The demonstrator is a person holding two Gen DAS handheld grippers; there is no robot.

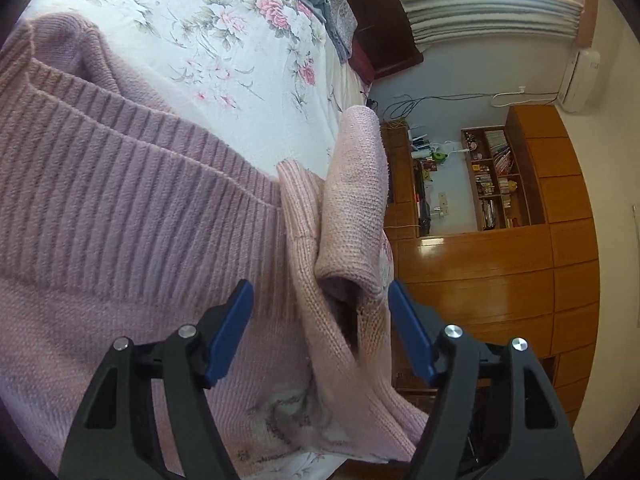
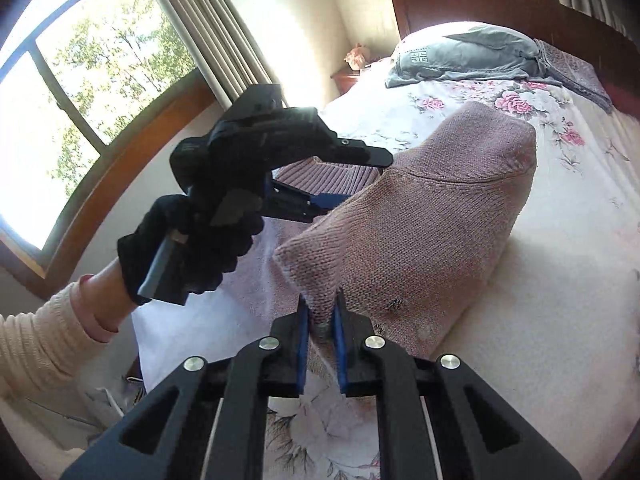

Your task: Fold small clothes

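Pink knit sweater (image 2: 420,232) lay on the bed (image 2: 560,280); my right hand-held gripper (image 2: 321,308) pinched its corner, my left hand-held gripper (image 1: 320,292) spread apart above it.

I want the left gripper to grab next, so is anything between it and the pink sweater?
Nothing visible. The left gripper is open, its blue fingers straddling a raised fold of the pink sweater with only air between. The right gripper already pinches another corner of it.
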